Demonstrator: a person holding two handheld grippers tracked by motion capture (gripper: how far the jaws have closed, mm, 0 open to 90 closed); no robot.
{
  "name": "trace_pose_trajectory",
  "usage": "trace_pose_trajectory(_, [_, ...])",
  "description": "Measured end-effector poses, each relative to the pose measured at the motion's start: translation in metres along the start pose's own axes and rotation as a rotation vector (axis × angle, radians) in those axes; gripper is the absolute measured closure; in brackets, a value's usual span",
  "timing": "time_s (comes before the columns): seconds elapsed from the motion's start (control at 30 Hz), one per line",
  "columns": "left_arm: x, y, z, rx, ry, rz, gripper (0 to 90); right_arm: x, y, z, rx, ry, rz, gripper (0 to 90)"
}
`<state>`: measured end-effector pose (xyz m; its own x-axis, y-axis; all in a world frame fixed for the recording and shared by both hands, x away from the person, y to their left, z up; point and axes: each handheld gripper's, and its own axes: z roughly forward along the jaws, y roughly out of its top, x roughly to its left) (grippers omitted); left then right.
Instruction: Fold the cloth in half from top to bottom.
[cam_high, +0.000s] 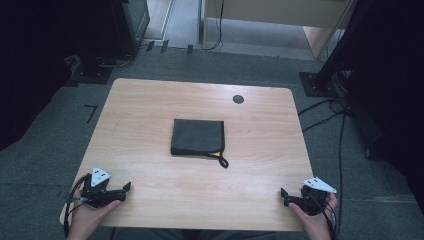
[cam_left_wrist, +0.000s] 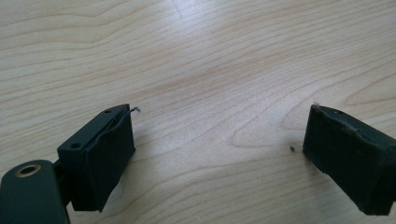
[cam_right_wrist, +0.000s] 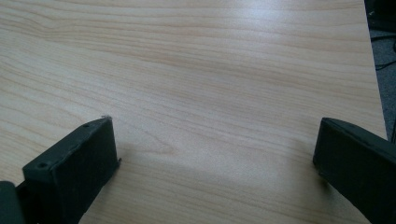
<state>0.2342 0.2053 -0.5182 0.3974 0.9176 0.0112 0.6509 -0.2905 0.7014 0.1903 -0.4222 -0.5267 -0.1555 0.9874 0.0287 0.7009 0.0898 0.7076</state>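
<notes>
A folded black cloth (cam_high: 198, 137) with a yellow-edged loop at its near right corner lies flat at the middle of the wooden table (cam_high: 150, 105). My left gripper (cam_high: 127, 190) rests at the near left corner of the table, held in a hand, its jaws open and empty. My right gripper (cam_high: 283, 196) sits at the near right corner, also held and open with nothing in it. In the left gripper view the gripper (cam_left_wrist: 219, 140) has bare wood between its black pads. The right gripper view shows its gripper (cam_right_wrist: 215, 158) wide apart over bare wood. Both are far from the cloth.
A round dark cable hole (cam_high: 238, 99) is set in the table near the far right. Grey carpet (cam_high: 60, 130) surrounds the table. Black stands (cam_high: 97, 70) and cables (cam_high: 325, 110) sit on the floor beyond the far corners, and a wooden cabinet (cam_high: 280, 15) stands farther back.
</notes>
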Motion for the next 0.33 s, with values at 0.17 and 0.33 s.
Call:
trace_pose_trajectory(0.17, [0.0000, 0.0000, 0.0000, 0.000, 0.000, 0.000, 9.0, 0.0000, 0.0000, 0.0000, 0.000, 0.000, 0.000, 0.0])
trace_pose_trajectory(0.33, [-0.0001, 0.0000, 0.0000, 0.000, 0.000, 0.000, 9.1, -0.0014, 0.0001, 0.0000, -0.001, -0.017, 0.017, 0.0])
